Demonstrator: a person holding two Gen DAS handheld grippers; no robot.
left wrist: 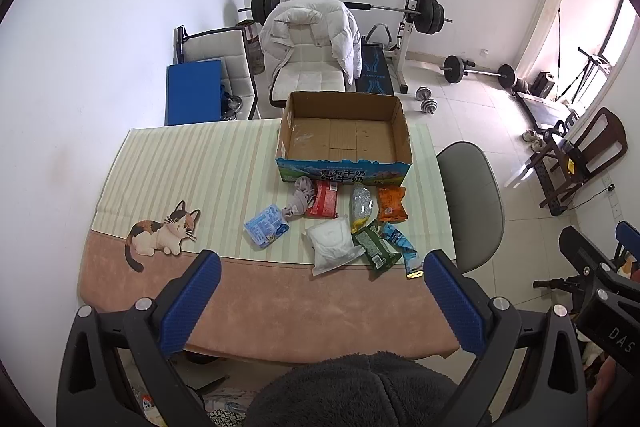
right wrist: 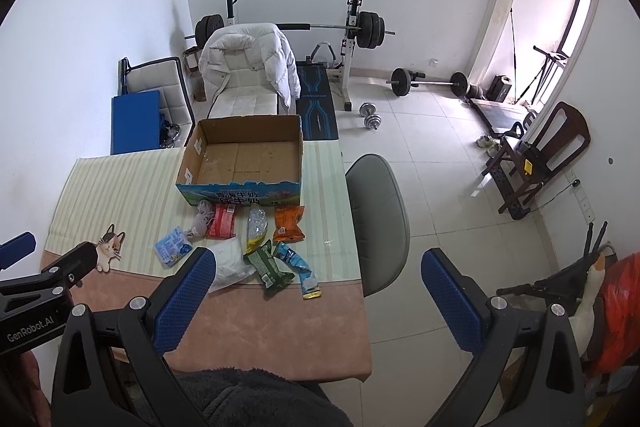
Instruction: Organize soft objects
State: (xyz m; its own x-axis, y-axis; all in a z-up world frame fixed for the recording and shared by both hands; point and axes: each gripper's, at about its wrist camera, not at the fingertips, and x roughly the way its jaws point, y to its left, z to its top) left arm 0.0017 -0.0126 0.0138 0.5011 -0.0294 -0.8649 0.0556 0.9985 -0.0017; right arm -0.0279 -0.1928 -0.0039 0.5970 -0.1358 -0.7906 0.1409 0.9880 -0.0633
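Observation:
An empty cardboard box [left wrist: 403,131] [right wrist: 192,155] stands at the table's far side. In front of it lie several soft packets: a grey cloth [left wrist: 300,201] [right wrist: 202,217], a red packet [left wrist: 325,201] [right wrist: 222,221], a clear bag [left wrist: 362,205] [right wrist: 256,225], an orange packet [left wrist: 392,203] [right wrist: 288,223], a blue packet [left wrist: 266,225] [right wrist: 172,245], a white pouch [left wrist: 332,245] [right wrist: 230,263], a green packet [left wrist: 376,245] [right wrist: 268,265] and a light-blue wrapper [left wrist: 404,247] [right wrist: 298,267]. My left gripper [left wrist: 320,303] and right gripper [right wrist: 318,301] are both open and empty, held high above the table's near edge.
The table [left wrist: 224,163] carries a striped mat with a cat picture [left wrist: 164,231]. A grey chair [left wrist: 476,203] [right wrist: 380,219] stands at its right side, a white chair with a jacket [left wrist: 312,43] behind it. Weights lie on the floor [left wrist: 476,69].

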